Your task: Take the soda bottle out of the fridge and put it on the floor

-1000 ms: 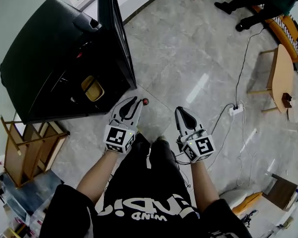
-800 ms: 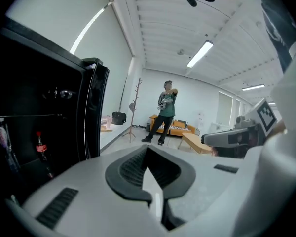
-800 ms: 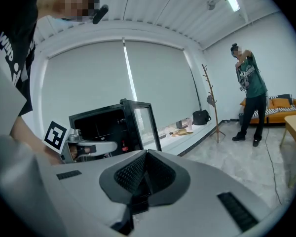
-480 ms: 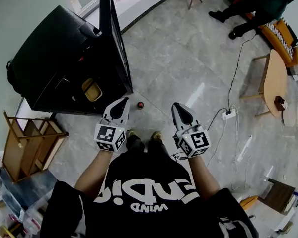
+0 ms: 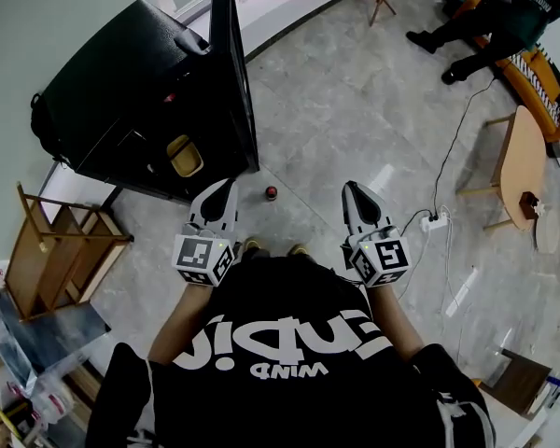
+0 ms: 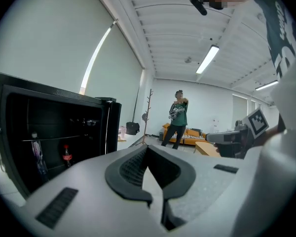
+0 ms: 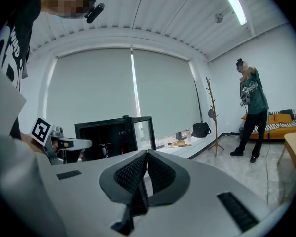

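The soda bottle [image 5: 272, 192], seen from above as a red cap, stands on the grey floor just off the corner of the open fridge door [image 5: 235, 82]. The black fridge [image 5: 121, 91] is at the upper left. A second red-capped cola bottle [image 6: 66, 155] stands on a shelf inside it. My left gripper [image 5: 222, 187] hangs left of the floor bottle and apart from it, jaws shut with nothing between them [image 6: 148, 149]. My right gripper [image 5: 353, 190] is to the bottle's right, also shut and holding nothing [image 7: 146, 154].
A yellow container [image 5: 184, 155] sits low in the fridge. A wooden rack [image 5: 47, 250] stands at the left. A power strip [image 5: 436, 220] with cables lies on the floor at the right, near a wooden table [image 5: 523, 157]. Another person [image 5: 490, 17] is at the far right.
My left gripper has drawn back from the bottle on the floor and its jaws have closed. Both grippers have lifted and the view has risen; the bottle stays put.
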Action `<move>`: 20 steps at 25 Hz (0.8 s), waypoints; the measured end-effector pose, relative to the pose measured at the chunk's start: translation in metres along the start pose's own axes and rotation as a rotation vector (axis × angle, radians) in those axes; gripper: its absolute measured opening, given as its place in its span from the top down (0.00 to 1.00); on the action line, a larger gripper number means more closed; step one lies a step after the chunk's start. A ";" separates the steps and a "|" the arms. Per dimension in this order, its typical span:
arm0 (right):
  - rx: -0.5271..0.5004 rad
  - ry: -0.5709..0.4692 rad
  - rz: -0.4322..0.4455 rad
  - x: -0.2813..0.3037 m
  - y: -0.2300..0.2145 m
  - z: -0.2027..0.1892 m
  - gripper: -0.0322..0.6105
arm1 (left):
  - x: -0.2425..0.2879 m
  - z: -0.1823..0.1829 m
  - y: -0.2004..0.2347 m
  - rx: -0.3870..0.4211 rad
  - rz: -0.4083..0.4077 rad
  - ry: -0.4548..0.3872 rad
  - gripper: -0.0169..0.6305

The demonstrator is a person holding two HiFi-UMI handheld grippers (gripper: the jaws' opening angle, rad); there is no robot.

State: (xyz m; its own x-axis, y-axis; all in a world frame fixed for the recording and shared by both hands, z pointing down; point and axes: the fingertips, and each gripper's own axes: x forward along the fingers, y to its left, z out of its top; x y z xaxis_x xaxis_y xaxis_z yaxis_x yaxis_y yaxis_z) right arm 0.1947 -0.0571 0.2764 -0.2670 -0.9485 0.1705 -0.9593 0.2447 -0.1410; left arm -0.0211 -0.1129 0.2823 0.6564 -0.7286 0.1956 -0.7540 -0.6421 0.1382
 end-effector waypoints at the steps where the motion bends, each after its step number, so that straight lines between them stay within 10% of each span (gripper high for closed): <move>1: -0.005 -0.005 -0.001 0.000 0.000 0.002 0.91 | -0.001 0.002 -0.001 -0.003 0.005 -0.009 0.96; 20: -0.024 -0.001 -0.001 0.023 0.000 -0.012 0.91 | 0.004 -0.007 0.007 0.038 0.086 -0.050 0.96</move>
State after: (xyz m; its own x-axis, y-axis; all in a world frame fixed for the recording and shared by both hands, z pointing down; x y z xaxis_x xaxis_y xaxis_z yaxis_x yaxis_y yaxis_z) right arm 0.1875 -0.0765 0.2918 -0.2661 -0.9488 0.1700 -0.9615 0.2486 -0.1173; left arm -0.0236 -0.1189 0.2912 0.5906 -0.7917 0.1565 -0.8067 -0.5847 0.0861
